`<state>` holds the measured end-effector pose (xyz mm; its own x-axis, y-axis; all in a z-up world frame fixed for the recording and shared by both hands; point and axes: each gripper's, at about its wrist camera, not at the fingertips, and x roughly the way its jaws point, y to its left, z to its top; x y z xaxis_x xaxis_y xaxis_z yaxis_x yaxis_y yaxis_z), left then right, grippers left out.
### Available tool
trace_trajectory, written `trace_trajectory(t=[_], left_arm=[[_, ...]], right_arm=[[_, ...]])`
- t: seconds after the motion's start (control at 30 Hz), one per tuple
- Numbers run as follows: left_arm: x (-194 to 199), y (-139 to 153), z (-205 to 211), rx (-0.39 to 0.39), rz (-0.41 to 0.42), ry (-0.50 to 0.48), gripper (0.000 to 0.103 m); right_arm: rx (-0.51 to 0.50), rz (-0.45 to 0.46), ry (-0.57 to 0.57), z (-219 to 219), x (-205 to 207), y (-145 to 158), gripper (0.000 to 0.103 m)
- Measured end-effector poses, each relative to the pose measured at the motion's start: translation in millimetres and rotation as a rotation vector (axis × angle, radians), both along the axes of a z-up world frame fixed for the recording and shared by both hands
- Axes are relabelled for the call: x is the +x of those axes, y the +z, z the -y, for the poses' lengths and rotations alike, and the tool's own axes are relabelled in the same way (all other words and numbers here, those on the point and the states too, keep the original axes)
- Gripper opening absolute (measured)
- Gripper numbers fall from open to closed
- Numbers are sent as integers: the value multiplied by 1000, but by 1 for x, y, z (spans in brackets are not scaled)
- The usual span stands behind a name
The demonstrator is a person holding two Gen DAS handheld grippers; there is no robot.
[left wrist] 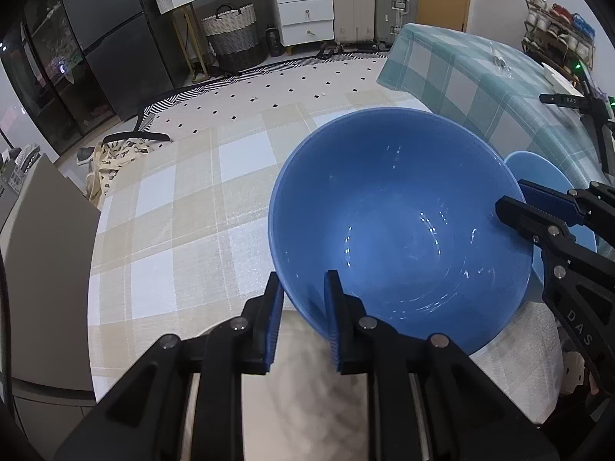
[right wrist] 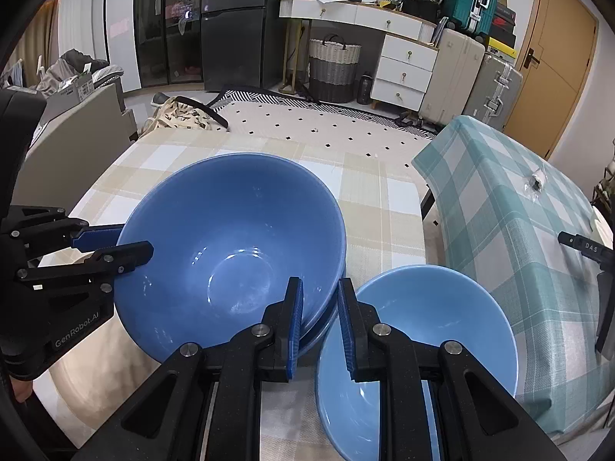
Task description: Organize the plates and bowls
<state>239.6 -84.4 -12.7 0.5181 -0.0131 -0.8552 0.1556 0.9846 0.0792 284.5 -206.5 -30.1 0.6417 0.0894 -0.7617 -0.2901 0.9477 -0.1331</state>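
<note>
Both grippers pinch the dark blue bowl's (right wrist: 230, 246) rim, jaws nearly closed: left gripper (left wrist: 303, 307) on its near-left rim, right gripper (right wrist: 319, 307) on the right; it sits nested in another bowl near the table's (right wrist: 365, 207) front edge; a lighter blue bowl (right wrist: 426, 319) stands just right.

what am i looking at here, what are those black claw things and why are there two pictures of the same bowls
Each black claw is a hand-held pair of tongs with blue pads; a person holds one in each hand, and each carries a wide-angle camera, hence two pictures. The left tongs pinch the near rim of the large dark blue bowl. The right tongs pinch its opposite rim. In the right camera's picture another rim shows just beneath that bowl, so it seems nested in a second one. A lighter blue bowl sits beside them on the beige checked tablecloth.
</note>
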Motion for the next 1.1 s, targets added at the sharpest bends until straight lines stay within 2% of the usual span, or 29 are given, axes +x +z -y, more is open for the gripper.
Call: trace_trajectory(t=[0.3, 0.53, 0.67, 0.8, 0.9, 1.0, 1.07, 1.1], left_arm=[[1, -5, 3, 26, -11, -9, 19], [2, -8, 1, -3, -37, -8, 21], [2, -10, 3, 7, -38, -15, 22], [2, -10, 3, 3, -41, -19, 24], [2, -9, 3, -7, -45, -27, 30], [2, -11, 1, -58, -76, -35, 46], [1, -10, 1, -79, -82, -36, 46], [1, -9, 1, -79, -79, -37, 48]], right_arm=[[-24, -17, 2, 0, 3, -7, 20], [-28, -28, 2, 0, 4, -10, 21], [-23, -36, 1, 1, 5, -11, 22], [-19, -45, 5, 2, 5, -13, 27], [-6, -51, 13, 2, 6, -14, 32], [5, -61, 24, 0, 7, -14, 36], [30, -71, 35, 1, 7, -13, 40], [39, -72, 40, 1, 7, -12, 47]])
